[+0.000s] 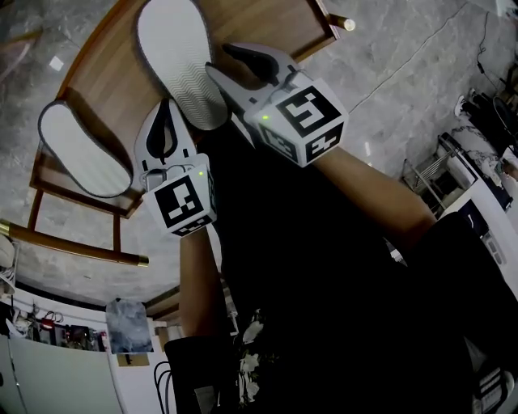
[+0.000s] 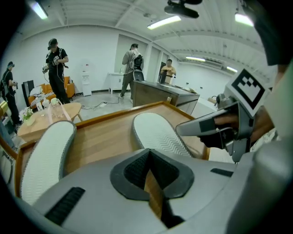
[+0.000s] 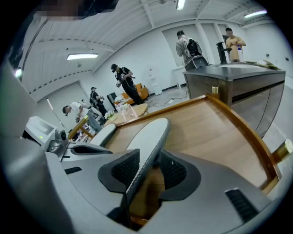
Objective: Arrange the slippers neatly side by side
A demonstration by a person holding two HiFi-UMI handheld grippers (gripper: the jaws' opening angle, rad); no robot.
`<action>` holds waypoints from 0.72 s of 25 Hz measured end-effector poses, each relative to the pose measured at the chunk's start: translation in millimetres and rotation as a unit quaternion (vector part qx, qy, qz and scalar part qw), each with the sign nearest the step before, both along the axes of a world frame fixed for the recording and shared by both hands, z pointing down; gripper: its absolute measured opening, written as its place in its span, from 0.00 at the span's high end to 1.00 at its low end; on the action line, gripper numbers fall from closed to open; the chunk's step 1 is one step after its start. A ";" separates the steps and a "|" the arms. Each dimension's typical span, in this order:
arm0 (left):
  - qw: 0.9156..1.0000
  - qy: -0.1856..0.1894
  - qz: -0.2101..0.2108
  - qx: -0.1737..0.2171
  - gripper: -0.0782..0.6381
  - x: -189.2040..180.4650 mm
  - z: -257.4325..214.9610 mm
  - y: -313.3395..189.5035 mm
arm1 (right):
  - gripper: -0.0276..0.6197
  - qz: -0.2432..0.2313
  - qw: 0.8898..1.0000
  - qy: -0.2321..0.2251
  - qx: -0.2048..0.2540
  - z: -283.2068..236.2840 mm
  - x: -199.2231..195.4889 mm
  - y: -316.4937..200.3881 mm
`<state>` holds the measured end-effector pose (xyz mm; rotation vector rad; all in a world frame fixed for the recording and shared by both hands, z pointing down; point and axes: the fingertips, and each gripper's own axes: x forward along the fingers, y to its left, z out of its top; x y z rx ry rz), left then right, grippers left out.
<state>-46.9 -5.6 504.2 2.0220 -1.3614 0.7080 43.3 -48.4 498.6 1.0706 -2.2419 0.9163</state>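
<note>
Two slippers show their white ribbed soles on a wooden table [image 1: 267, 24]. One slipper [image 1: 182, 61] lies near the table's middle, and my right gripper [image 1: 231, 71] is shut on its near end. In the right gripper view this slipper [image 3: 146, 141] stands edge-on between the pads of the right gripper [image 3: 147, 171]. The other slipper [image 1: 81, 149] rests at the table's left edge, apart from both grippers. My left gripper [image 1: 166, 121] is shut and holds nothing, hovering between the two slippers. Only bare wood shows past the tips of the left gripper [image 2: 149, 171].
The table has a raised wooden rim [image 3: 247, 132] and stands on a marbled floor [image 1: 421, 65]. Several people stand in the room behind, by a dark counter [image 3: 233, 87] and a small round table [image 2: 46, 119].
</note>
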 end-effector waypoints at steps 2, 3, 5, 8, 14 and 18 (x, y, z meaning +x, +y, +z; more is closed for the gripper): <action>1.000 0.003 0.005 -0.008 0.89 1.3 6.0 -0.1 | 0.76 0.001 1.000 0.001 -0.015 4.6 0.3 4.6; 1.000 0.003 0.007 -0.014 0.89 1.8 9.3 0.7 | 0.77 0.001 1.000 0.002 -0.020 6.3 0.1 6.5; 1.000 0.005 0.013 -0.026 0.89 3.9 15.3 2.8 | 0.77 0.000 1.000 0.003 -0.030 8.8 -0.3 9.8; 0.999 0.009 0.020 -0.036 0.89 6.2 20.9 3.1 | 0.78 0.004 0.999 -0.002 -0.046 12.7 -3.3 13.6; 0.998 0.012 0.032 -0.043 0.89 9.2 27.0 1.8 | 0.82 0.014 0.999 -0.005 -0.046 13.6 -5.7 17.2; 0.998 0.019 0.024 -0.046 0.89 7.6 29.3 3.5 | 0.82 0.023 0.998 -0.017 -0.057 13.9 -6.8 21.6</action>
